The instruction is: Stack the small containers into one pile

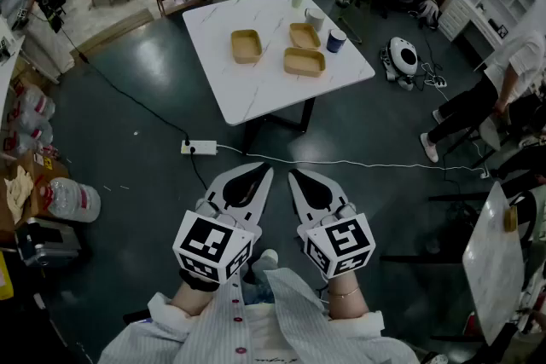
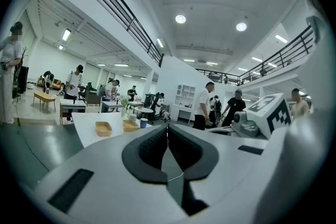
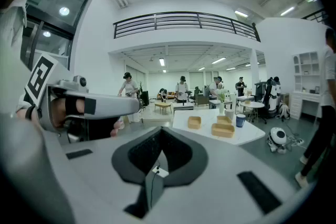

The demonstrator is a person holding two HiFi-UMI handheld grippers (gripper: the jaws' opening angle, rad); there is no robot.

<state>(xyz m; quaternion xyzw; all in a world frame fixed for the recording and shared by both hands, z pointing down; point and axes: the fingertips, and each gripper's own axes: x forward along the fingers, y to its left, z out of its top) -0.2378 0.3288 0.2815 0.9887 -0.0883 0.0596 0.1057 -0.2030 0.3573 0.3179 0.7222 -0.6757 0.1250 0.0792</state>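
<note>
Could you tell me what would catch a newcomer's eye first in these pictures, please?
First, the left gripper and right gripper, side by side low in the head view, jaws closed on nothing. Beyond them stands a white table with three tan containers lying unstacked, beside a blue cup.

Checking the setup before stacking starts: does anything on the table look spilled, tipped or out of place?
Nothing stands out. The three containers sit upright on the table, none stacked; the blue cup stands upright.
</note>
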